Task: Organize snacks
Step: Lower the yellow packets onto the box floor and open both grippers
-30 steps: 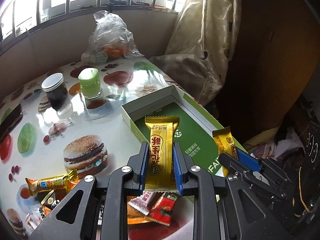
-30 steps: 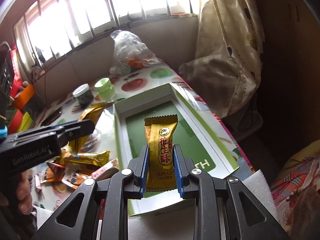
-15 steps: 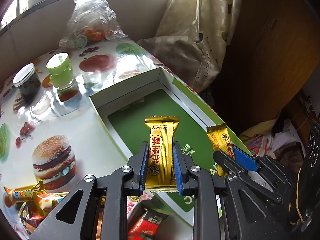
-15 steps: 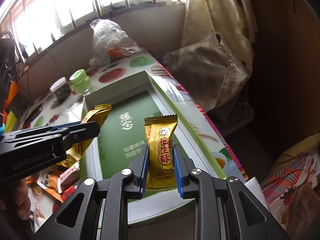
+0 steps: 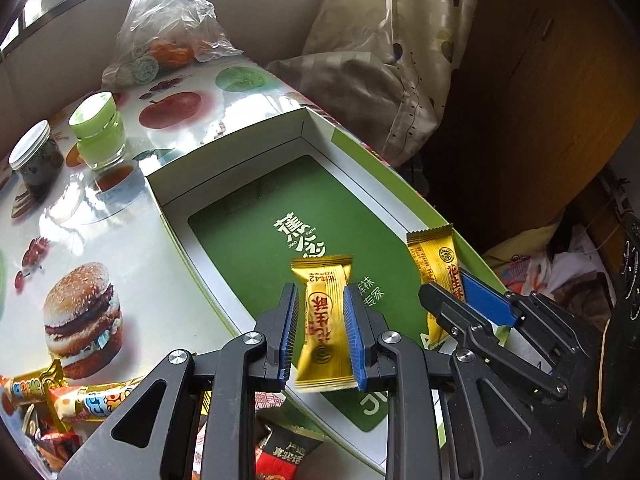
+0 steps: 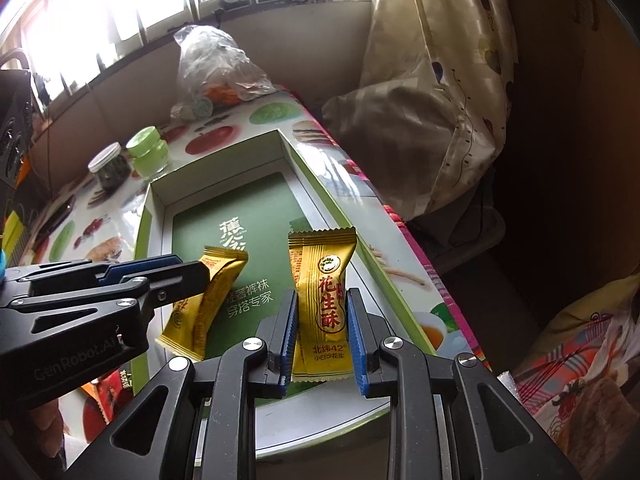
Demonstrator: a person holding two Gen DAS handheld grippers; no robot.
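The shallow white box (image 5: 168, 188) with its green printed floor lies open on the table. Over its near end hang 2 gold foil snack packets with red lettering: the left gripper (image 5: 320, 336) pinches one packet (image 5: 324, 332), the right gripper (image 6: 322, 336) the other packet (image 6: 324, 304).

Gold wrapper (image 6: 325, 300) in right tongs: red "花生酥", below it "北纬42°" & "小白沙花生". Left tongs (image 6: 200, 280) body: "GenRobot.AI". Box (image 6: 236, 216) floor, white on green: "蕉 JIAO FAITH", lower "轻奢裤袜 穿搭专家". Red-black pack (image 5: 286, 454) on desk: chars, not sure which.
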